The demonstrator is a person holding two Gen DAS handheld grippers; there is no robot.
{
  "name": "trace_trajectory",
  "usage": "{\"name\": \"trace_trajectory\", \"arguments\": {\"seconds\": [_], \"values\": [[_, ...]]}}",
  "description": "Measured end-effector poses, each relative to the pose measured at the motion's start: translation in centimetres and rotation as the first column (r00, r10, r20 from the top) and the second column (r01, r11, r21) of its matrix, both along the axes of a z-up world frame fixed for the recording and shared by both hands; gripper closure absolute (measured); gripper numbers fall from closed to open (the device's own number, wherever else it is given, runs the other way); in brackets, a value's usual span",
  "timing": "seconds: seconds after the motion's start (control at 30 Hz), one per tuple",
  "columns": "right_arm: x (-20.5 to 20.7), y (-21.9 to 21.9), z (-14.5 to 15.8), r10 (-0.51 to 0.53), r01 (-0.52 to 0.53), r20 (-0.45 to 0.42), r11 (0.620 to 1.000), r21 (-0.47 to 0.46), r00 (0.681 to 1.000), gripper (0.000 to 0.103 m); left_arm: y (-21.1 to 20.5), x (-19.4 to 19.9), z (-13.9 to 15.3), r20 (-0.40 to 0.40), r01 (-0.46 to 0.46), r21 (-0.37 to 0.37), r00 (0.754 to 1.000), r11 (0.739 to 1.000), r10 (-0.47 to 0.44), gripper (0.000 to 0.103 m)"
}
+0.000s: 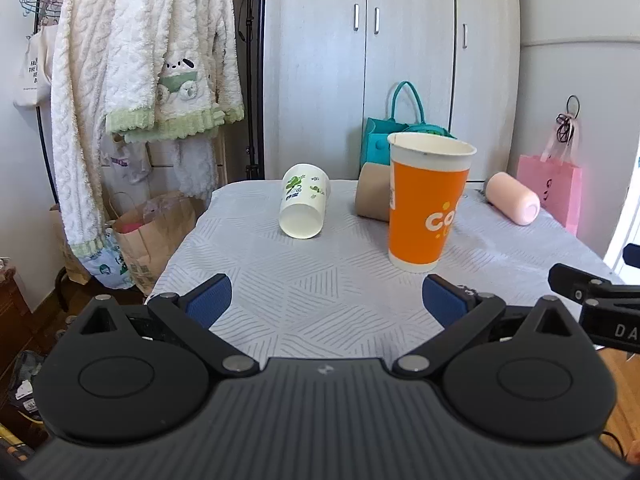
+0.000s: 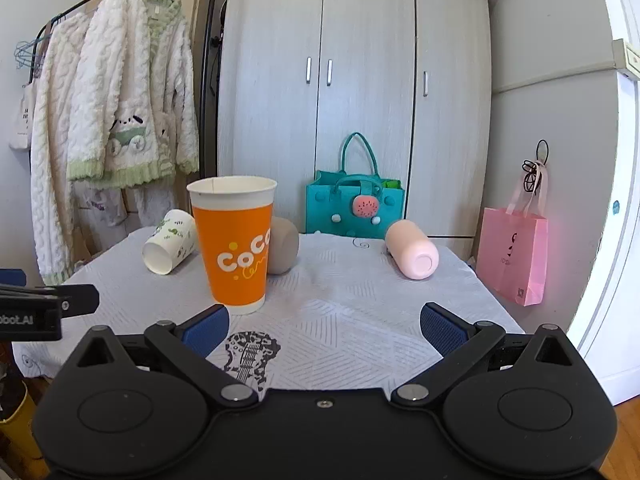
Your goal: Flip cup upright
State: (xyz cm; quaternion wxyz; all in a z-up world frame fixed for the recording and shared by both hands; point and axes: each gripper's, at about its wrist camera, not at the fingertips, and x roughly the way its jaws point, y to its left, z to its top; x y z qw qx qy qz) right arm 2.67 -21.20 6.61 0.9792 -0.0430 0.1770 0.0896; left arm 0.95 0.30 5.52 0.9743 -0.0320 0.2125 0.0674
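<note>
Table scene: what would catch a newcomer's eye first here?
The tall orange cup stands upright near the front of the table. Around it, a white cup, a tan cup and a pink bottle lie on their sides. Both grippers hover open, holding nothing.

On the table (image 2: 360, 304) the tall paper cup (image 2: 234, 244) stands upright, nearest of the lot. Far left of it, the printed cup (image 2: 170, 246) lies on its side, mouth facing near. Tucked right behind the tall cup lies a third cup (image 2: 284, 250) (touching it, possibly; the overlap hides that). Well apart on the far right, the bottle (image 2: 412, 254) lies on its side. Behind the table, a tote bag (image 2: 354, 208).
</note>
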Motion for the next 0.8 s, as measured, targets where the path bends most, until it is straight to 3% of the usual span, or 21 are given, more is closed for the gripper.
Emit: {"name": "trace_trajectory", "arguments": {"seconds": [0.33, 0.8], "values": [[0.09, 0.43, -0.16, -0.009, 0.009, 0.0, 1.0, -0.003, 1.0, 0.0, 0.4, -0.16, -0.31, 0.012, -0.053, 0.008, 0.999, 0.999, 0.053, 0.0], [0.34, 0.65, -0.29, -0.012, 0.012, -0.007, 1.0, -0.012, 1.0, 0.0, 0.71, -0.39, -0.41, 0.016, -0.061, 0.018, 0.998, 0.998, 0.061, 0.0]]}}
